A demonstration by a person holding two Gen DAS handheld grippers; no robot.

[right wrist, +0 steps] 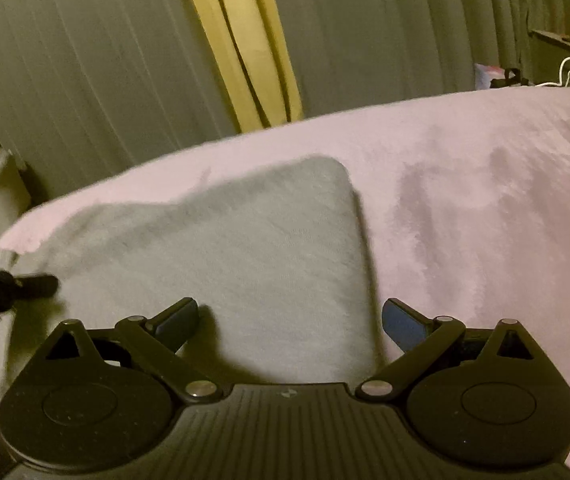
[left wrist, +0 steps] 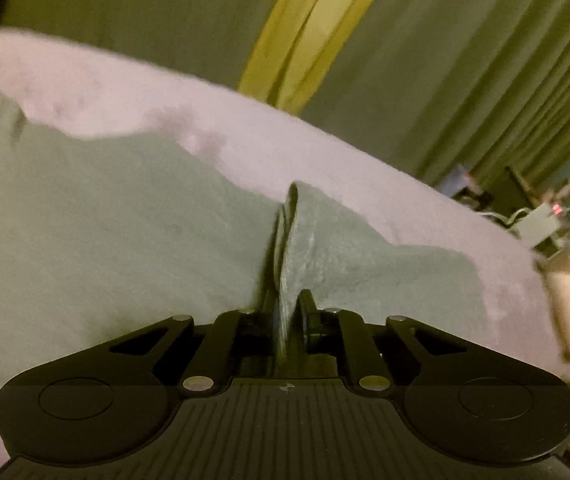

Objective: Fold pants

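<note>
Pale grey-green pants (left wrist: 125, 220) lie spread on a lilac fleece bed cover (left wrist: 365, 168). My left gripper (left wrist: 285, 300) is shut on a pinched fold of the pants, and the cloth stands up in a ridge between its black fingers. In the right wrist view the pants (right wrist: 245, 248) end in a rounded corner ahead. My right gripper (right wrist: 289, 316) is open just above that cloth, its right finger over the pants' edge, with nothing pressed between its pads. The left gripper (right wrist: 25, 282) shows as a dark shape at the left edge, on the pants.
The bed cover (right wrist: 485, 220) runs bare to the right of the pants. Grey-green curtains (right wrist: 85, 60) with a yellow strip (right wrist: 245, 48) hang behind the bed. A box with a red light and cables (left wrist: 549, 216) sits beyond the bed's right end.
</note>
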